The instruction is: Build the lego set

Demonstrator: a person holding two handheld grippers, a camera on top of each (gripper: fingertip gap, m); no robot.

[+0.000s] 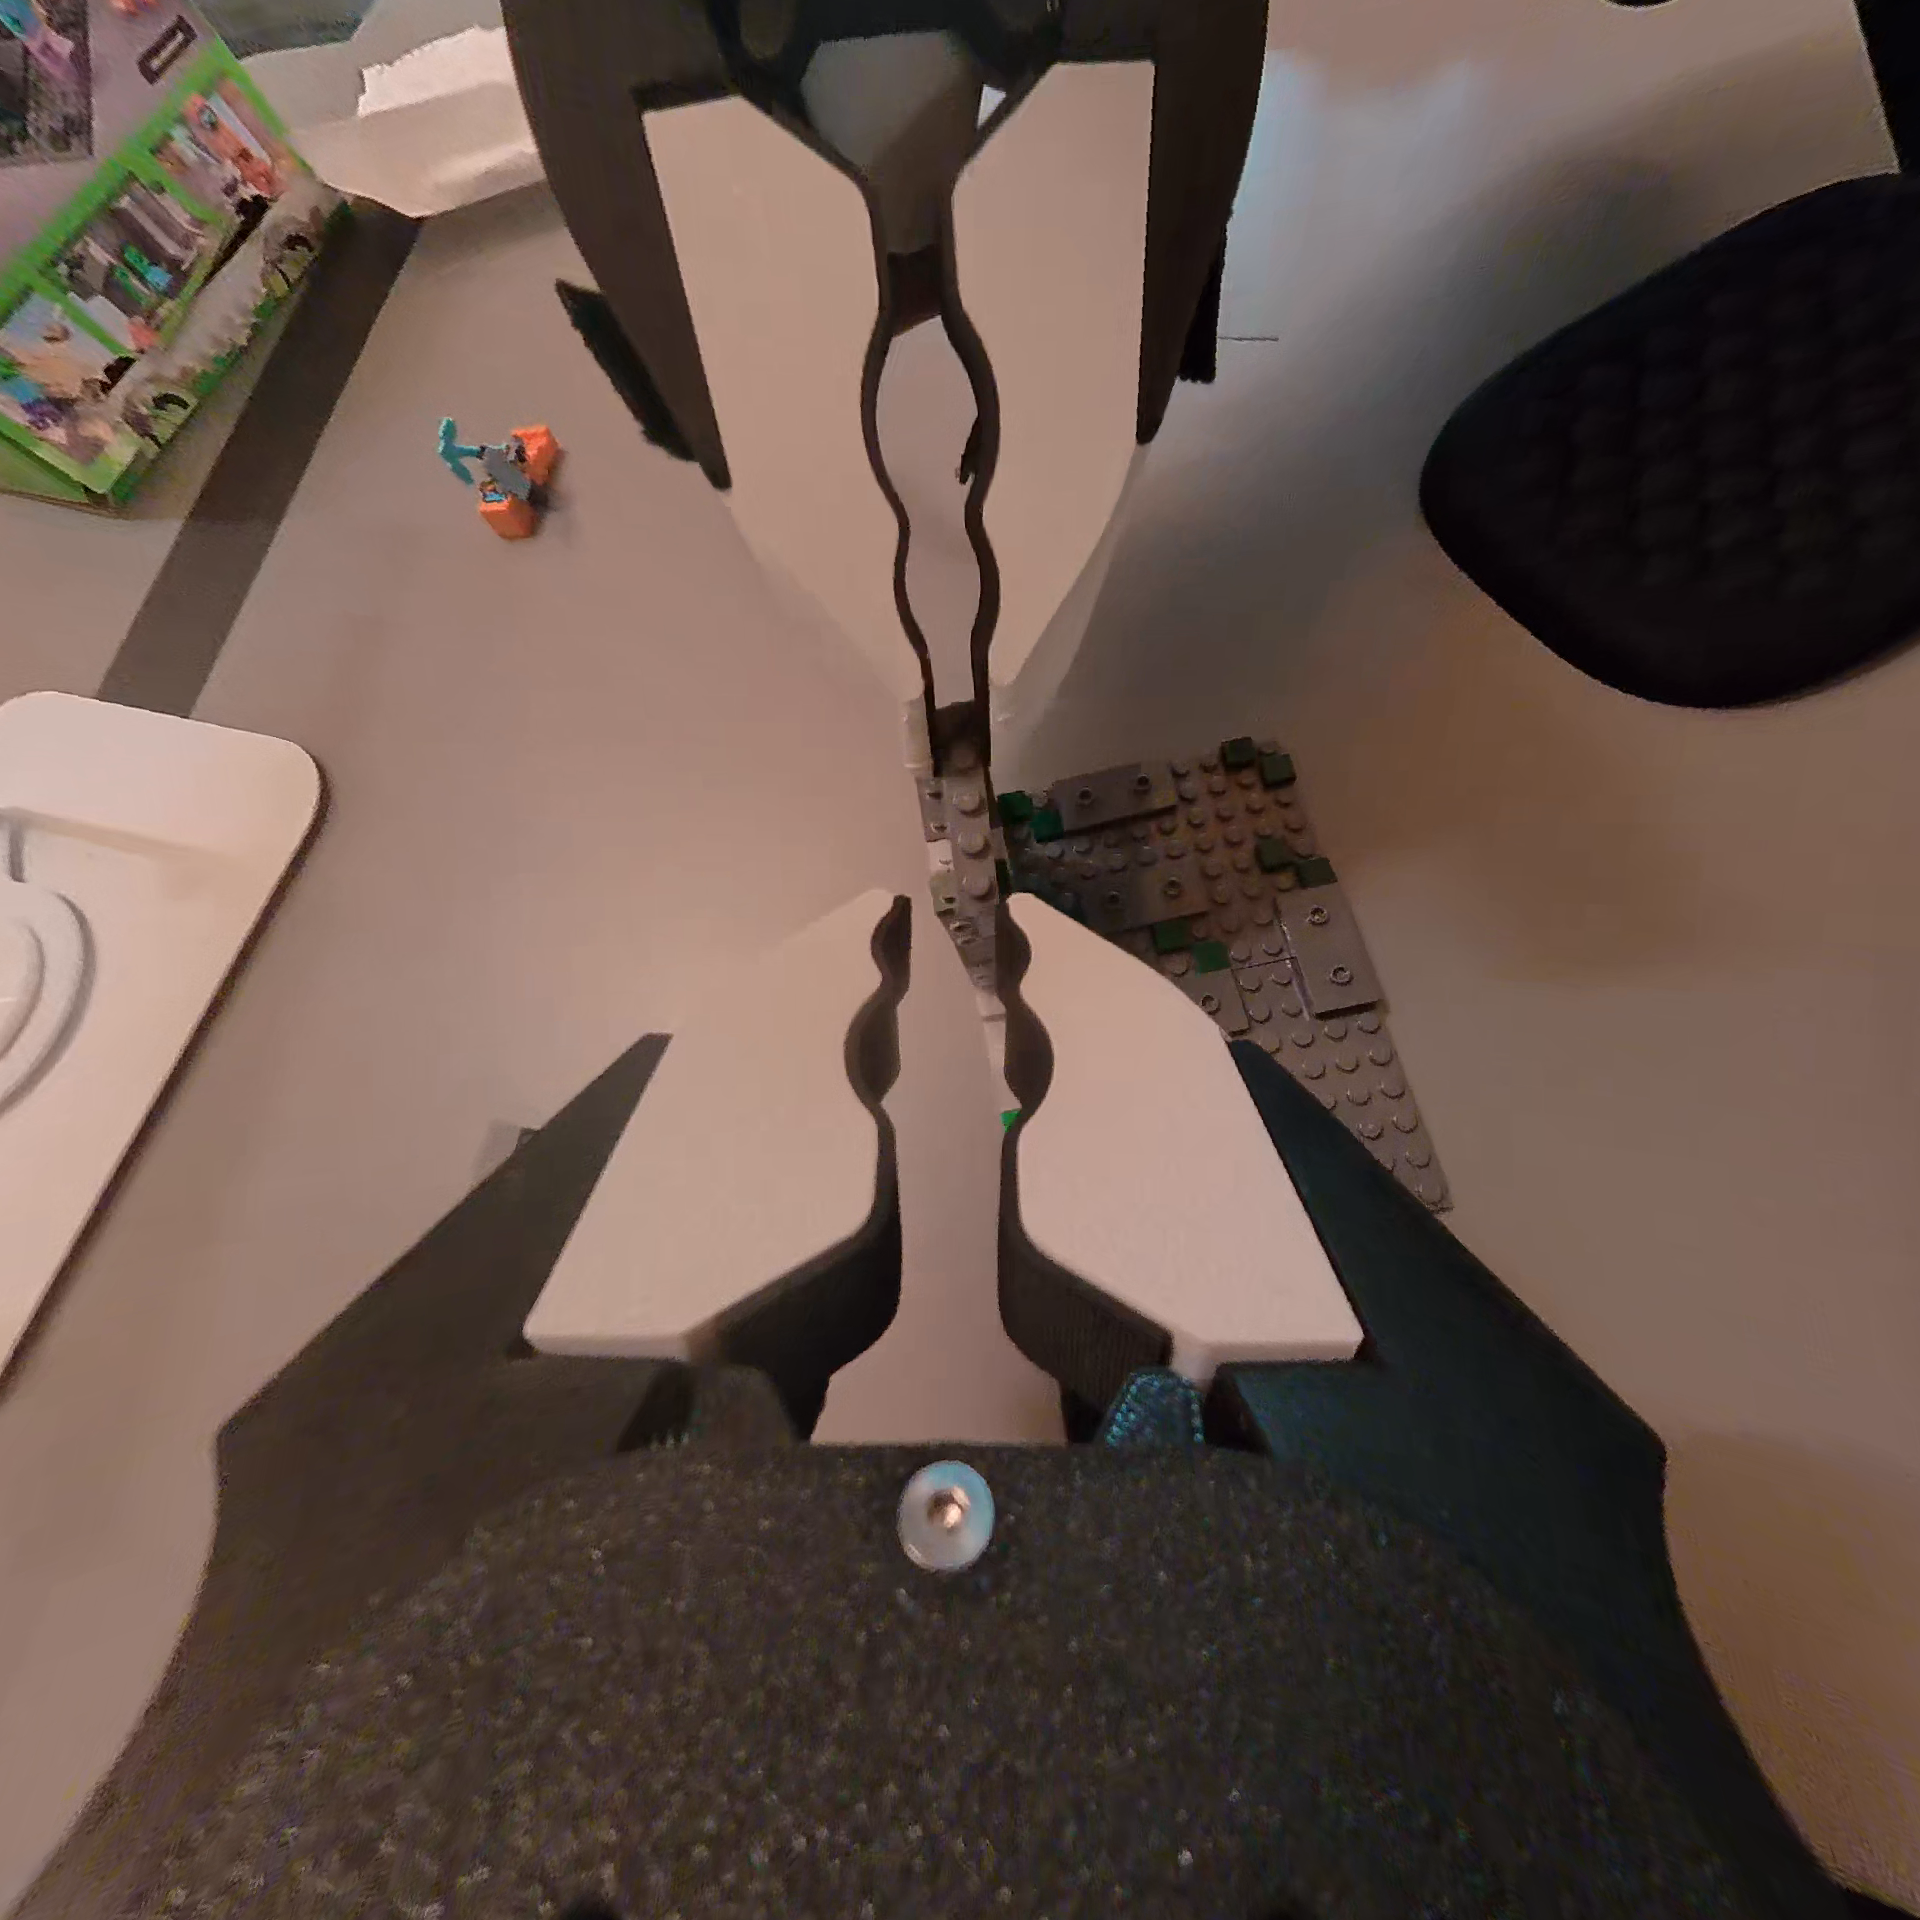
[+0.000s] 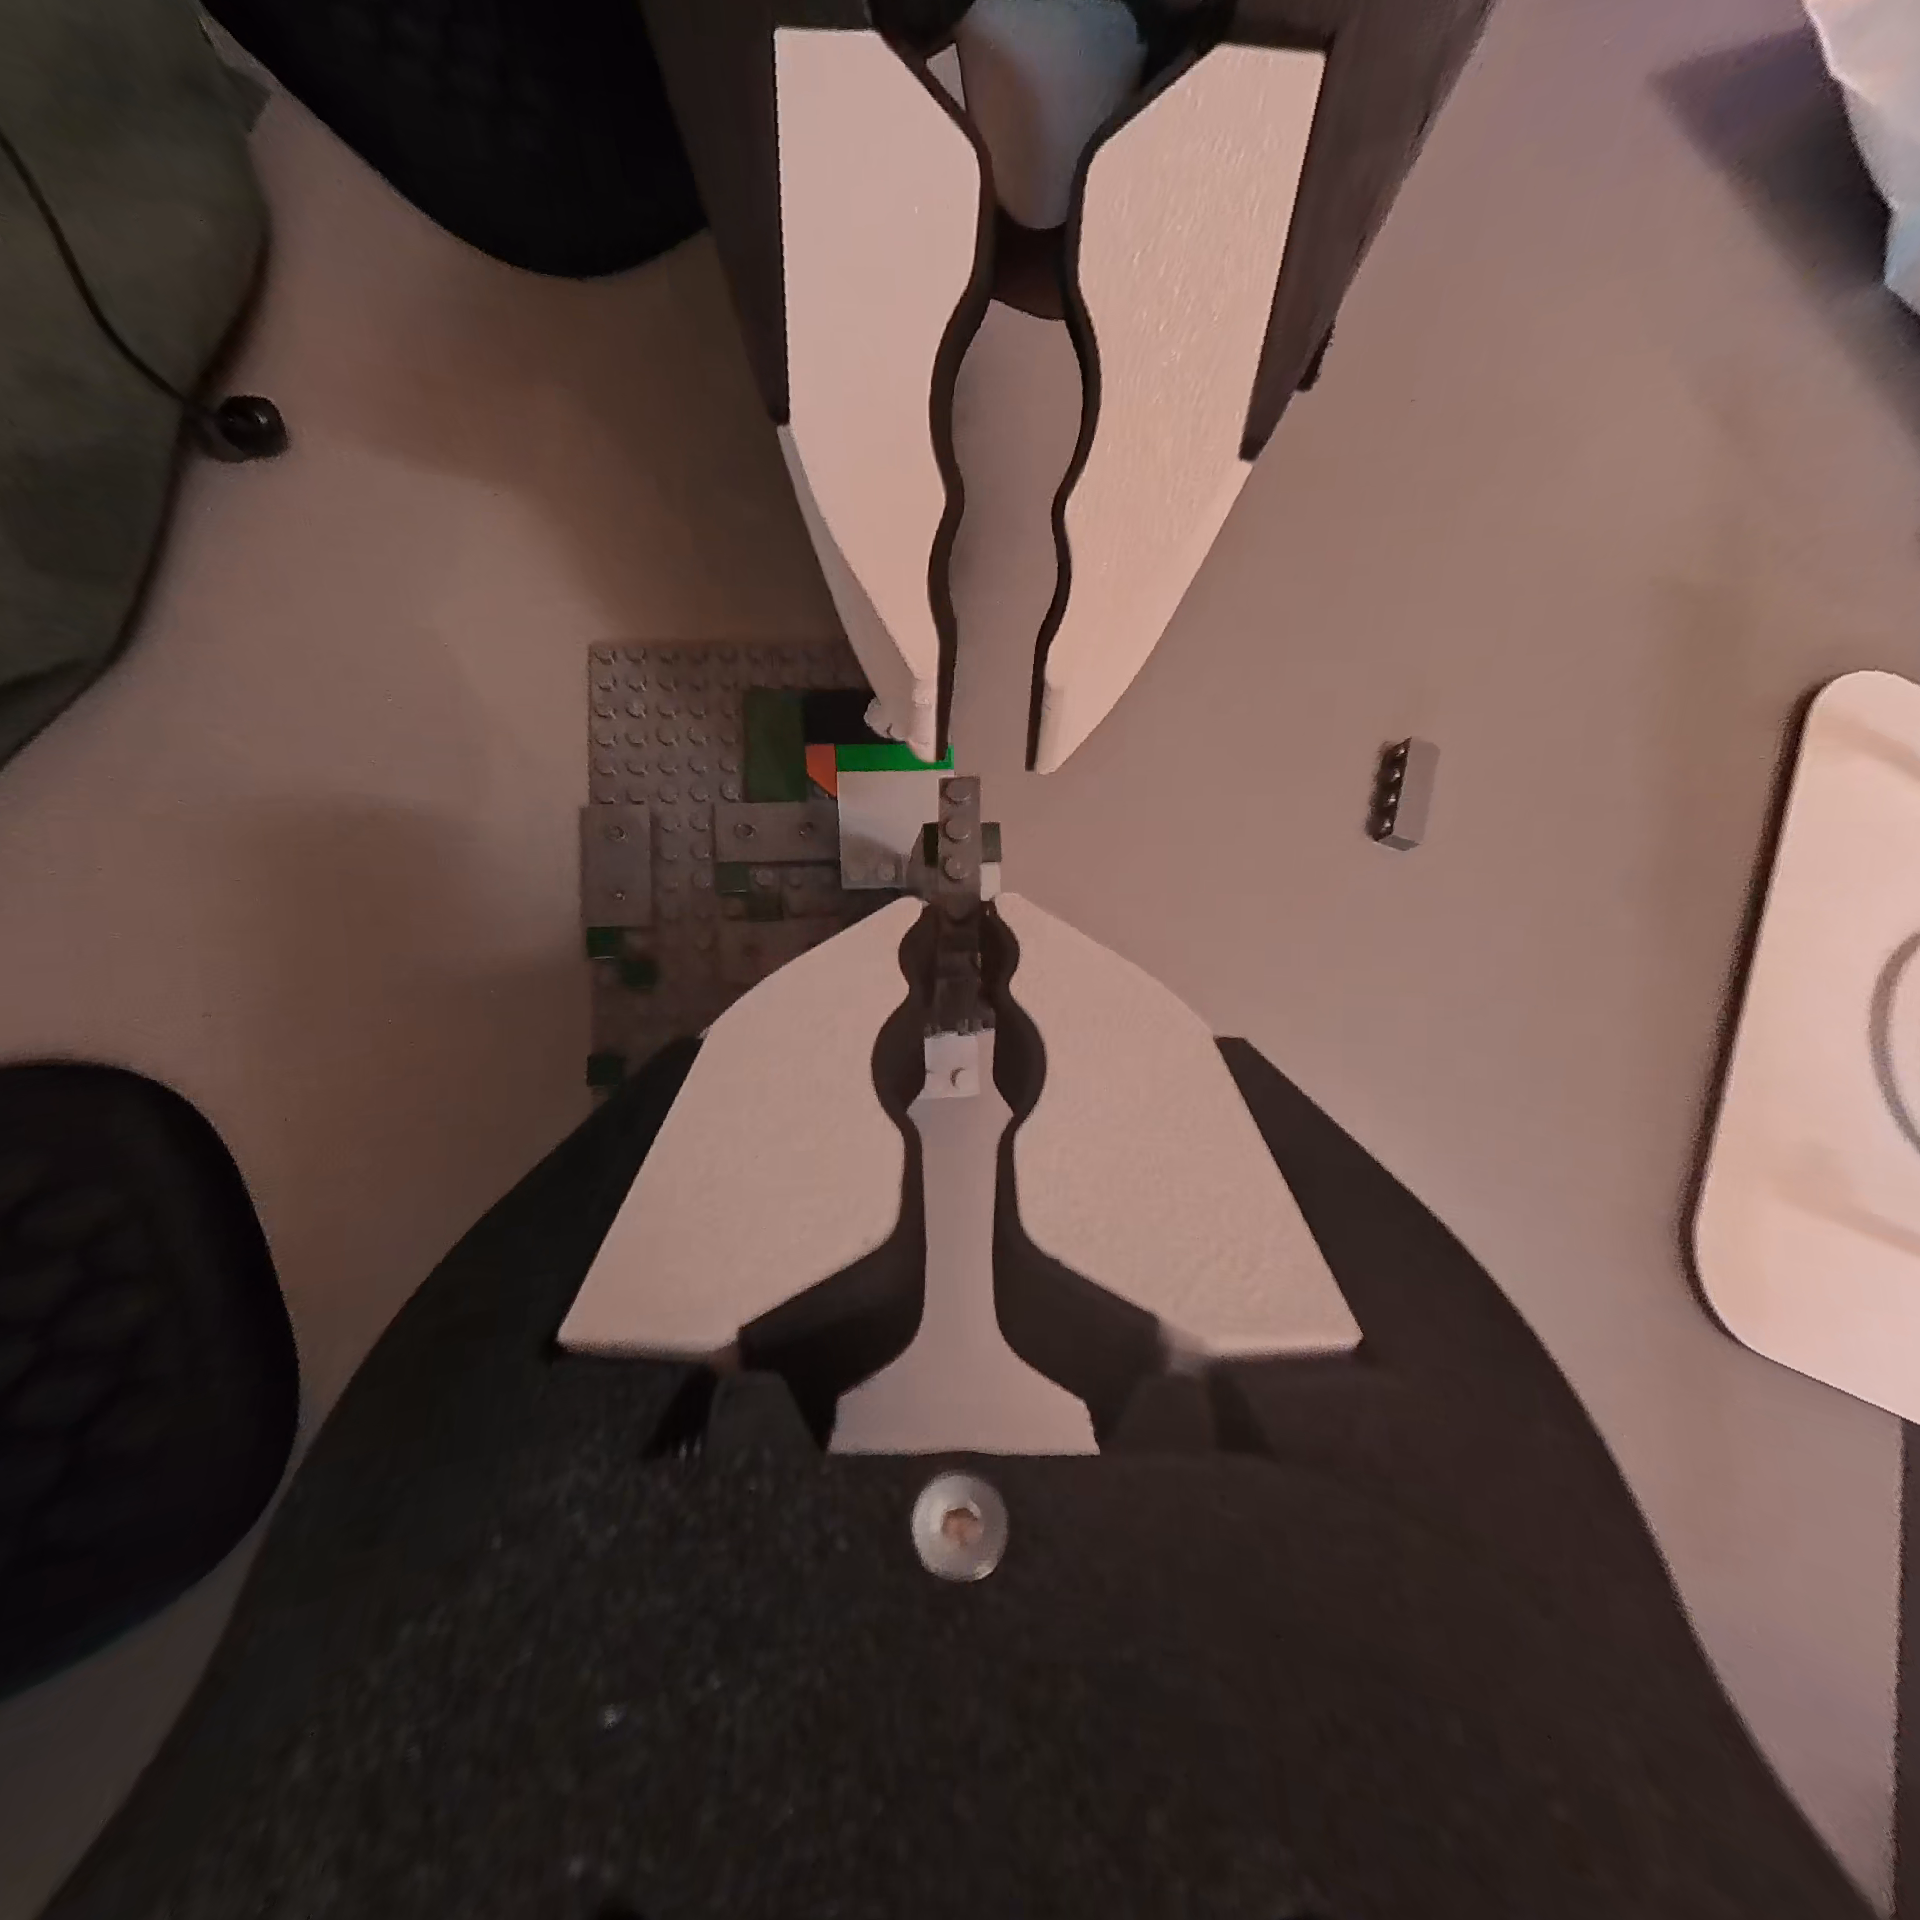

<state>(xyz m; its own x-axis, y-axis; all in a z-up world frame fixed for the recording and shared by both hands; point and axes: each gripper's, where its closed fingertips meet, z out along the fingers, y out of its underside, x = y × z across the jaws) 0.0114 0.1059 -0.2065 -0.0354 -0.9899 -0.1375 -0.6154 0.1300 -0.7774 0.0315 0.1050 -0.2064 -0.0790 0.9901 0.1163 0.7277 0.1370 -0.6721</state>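
We face our two grippers tip to tip over the edge of the grey lego baseplate (image 1: pixel 1236 914) on the pale table (image 1: pixel 623 790).

Our left gripper (image 1: pixel 954 914) has its fingers drawn close, a narrow gap between them, flanking the grey-and-white wall of bricks (image 1: pixel 966 852) that stands along the plate's edge; we cannot tell whether the tips actually press on it.

Our right gripper (image 2: pixel 954 914) is closed on the same narrow stack (image 2: pixel 956 852), a grey studded strip with a white brick (image 2: pixel 954 1070) lying between its fingers. From the right wrist view, the left gripper (image 2: pixel 987 743) comes down from above, one fingertip touching the green and white pieces (image 2: pixel 883 779) beside the stack.

The plate carries dark green and grey tiles. A loose grey brick (image 2: pixel 1403 795) lies apart on the table, near a white rounded board (image 2: pixel 1818 1039). In the left wrist view a small orange and teal figure (image 1: pixel 509 468) lies beyond, the green set box (image 1: pixel 135 270) sits at the corner, and a black mesh seat (image 1: pixel 1704 457) shows past the table edge.
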